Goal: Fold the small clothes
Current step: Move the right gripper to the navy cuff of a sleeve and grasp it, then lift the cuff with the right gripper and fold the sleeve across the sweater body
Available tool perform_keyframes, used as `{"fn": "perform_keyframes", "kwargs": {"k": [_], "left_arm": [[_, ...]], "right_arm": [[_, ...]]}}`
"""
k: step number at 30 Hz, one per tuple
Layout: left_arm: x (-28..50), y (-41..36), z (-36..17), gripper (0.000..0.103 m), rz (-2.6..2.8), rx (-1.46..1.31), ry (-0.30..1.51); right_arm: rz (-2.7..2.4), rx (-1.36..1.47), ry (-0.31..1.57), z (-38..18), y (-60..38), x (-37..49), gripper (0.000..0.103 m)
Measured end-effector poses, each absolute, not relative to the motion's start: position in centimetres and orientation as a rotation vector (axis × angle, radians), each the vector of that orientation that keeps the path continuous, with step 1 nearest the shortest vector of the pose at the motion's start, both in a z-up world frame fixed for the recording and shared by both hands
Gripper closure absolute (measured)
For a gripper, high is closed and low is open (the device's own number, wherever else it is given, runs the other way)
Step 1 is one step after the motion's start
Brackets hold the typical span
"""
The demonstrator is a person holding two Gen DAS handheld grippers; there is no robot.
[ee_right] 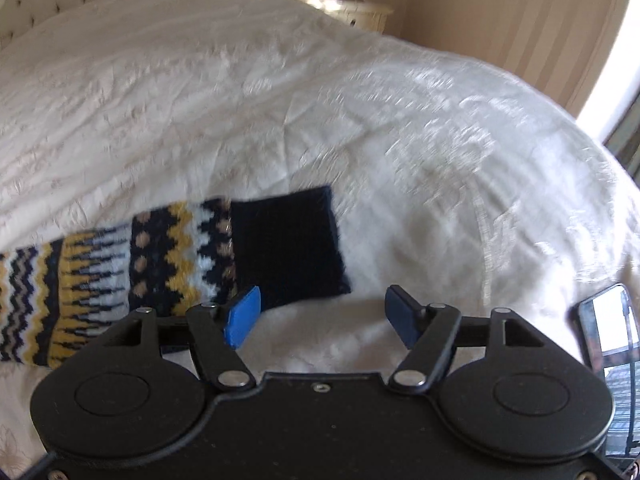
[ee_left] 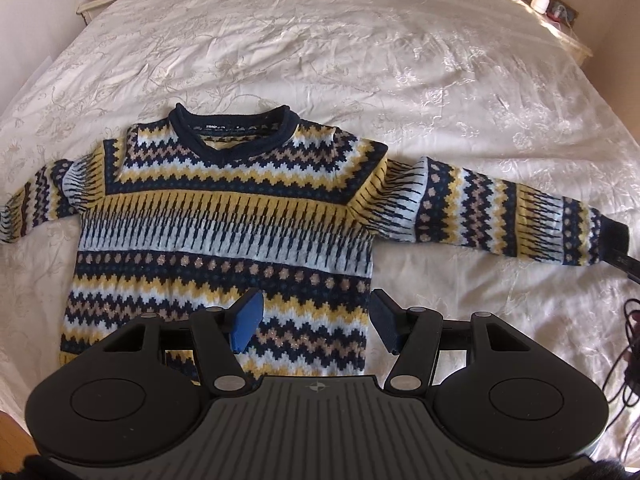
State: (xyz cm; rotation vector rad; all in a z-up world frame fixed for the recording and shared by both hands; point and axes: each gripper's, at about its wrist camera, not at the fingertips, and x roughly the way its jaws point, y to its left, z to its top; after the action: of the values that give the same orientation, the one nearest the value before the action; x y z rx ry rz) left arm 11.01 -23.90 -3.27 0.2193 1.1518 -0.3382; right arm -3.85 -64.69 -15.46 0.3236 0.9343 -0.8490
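1. Sweater (ee_left: 224,220): a small knit in navy, yellow, pale blue and tan zigzag bands lies flat, front up, on a cream embroidered bedspread (ee_left: 360,60), with its navy V-neck collar (ee_left: 234,128) toward the far end of the bed.
2. Both sleeves are spread outward from the body. The sleeve on the picture's right (ee_left: 512,220) runs out straight and ends in a dark navy cuff (ee_right: 288,248); the other sleeve (ee_left: 32,208) bends down at the left edge of the view.
3. The left gripper (ee_left: 316,322) hangs over the sweater's lower body near its right side seam, pointing steeply down. Its jaws stand apart with nothing between the blue pads, which press on nothing.
4. The right gripper (ee_right: 324,316) hovers just beside the navy cuff, over bare bedspread. Its jaws are released and empty; the cuff lies flat on the cover beyond the left pad (ee_right: 242,316), apart from it as far as the blurred view lets me judge.
5. A phone-like dark slab with a bright screen (ee_right: 604,328) lies on the cover at the right edge of the right wrist view.
6. A bedside table (ee_left: 96,0) with a small framed picture stands by the far left corner of the bed; another (ee_right: 360,10) with small items stands at the far right.
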Motion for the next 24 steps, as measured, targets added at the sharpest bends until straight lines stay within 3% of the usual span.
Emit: {"fn": "perform_keyframes", "kwargs": {"k": [6, 12, 24], "left_arm": [[11.0, -23.7, -3.1, 0.046, -0.34, 0.22, 1.153], [11.0, -23.4, -2.9, 0.046, -0.336, 0.206, 1.158], [10.3, -22.2, -2.1, 0.046, -0.335, 0.25, 1.105]], "right_arm": [[-0.791, 0.459, 0.867, -16.2, -66.6, -3.3, 0.035], [-0.722, 0.662, 0.801, -16.0, -68.7, -4.0, 0.077], [-0.614, 0.656, 0.705, -9.5, -65.4, -3.5, 0.079]]}}
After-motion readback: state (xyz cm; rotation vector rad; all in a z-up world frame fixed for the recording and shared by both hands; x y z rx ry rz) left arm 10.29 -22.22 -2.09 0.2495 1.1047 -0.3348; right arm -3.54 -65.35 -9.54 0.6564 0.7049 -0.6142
